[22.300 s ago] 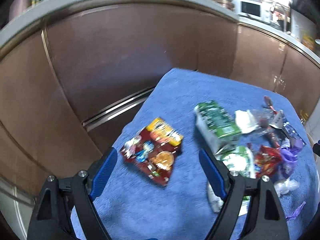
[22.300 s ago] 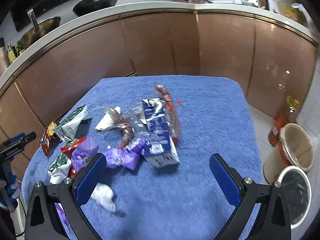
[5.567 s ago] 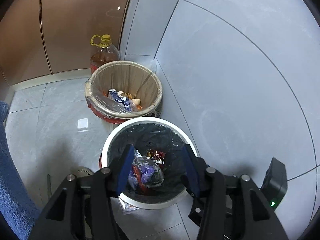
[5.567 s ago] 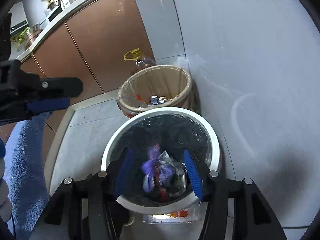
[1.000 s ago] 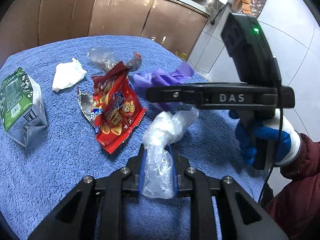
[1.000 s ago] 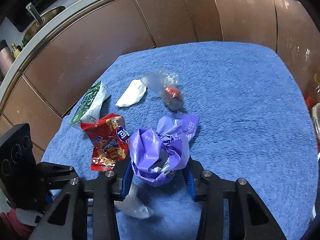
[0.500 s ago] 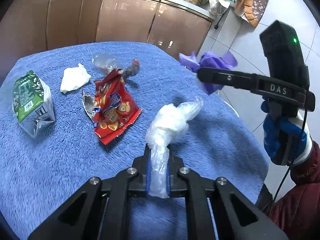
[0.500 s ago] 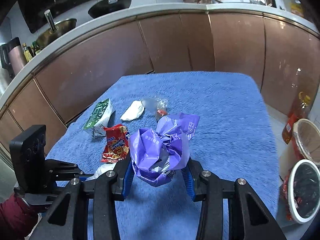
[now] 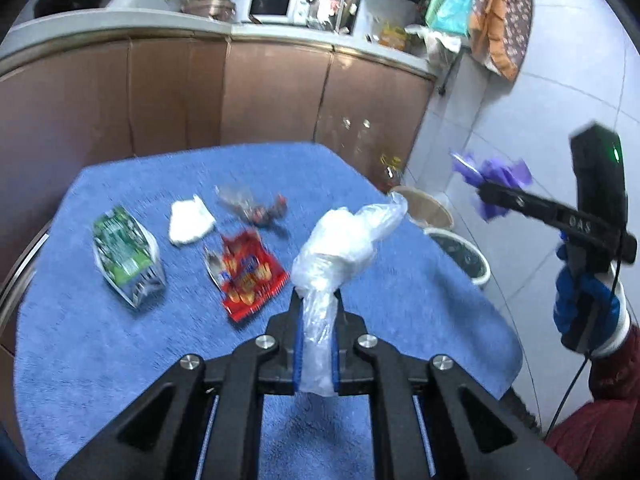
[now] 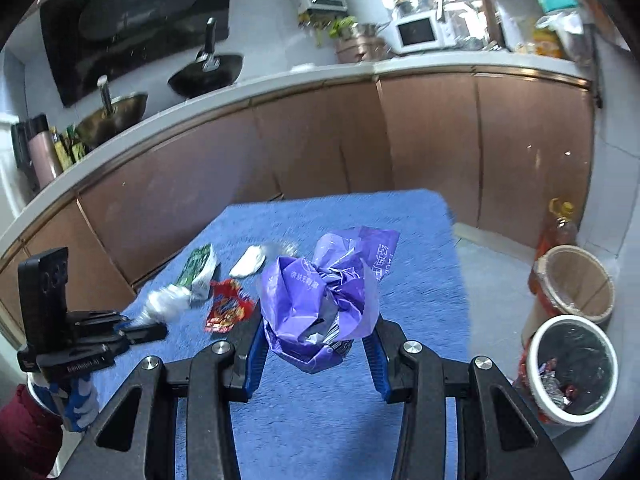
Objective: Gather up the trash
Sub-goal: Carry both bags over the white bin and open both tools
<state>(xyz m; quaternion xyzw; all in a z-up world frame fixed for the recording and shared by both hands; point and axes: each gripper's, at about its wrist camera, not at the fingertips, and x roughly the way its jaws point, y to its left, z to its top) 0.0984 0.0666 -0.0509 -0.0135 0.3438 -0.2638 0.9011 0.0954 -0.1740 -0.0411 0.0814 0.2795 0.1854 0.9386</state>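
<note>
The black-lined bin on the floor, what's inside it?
The black-lined bin holds a few crumpled wrappers, silvery and red, against its near side. The dark liner hides whatever lies deeper, and the rim cuts off the near bottom.

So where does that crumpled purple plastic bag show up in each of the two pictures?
Left wrist view: far right, above mid-height, the crumpled purple plastic bag is blurred at the tip of the right gripper.
Right wrist view: centre, the bag fills the gap between the jaws.
Shared landmark: the red snack wrapper on the blue towel.
</note>
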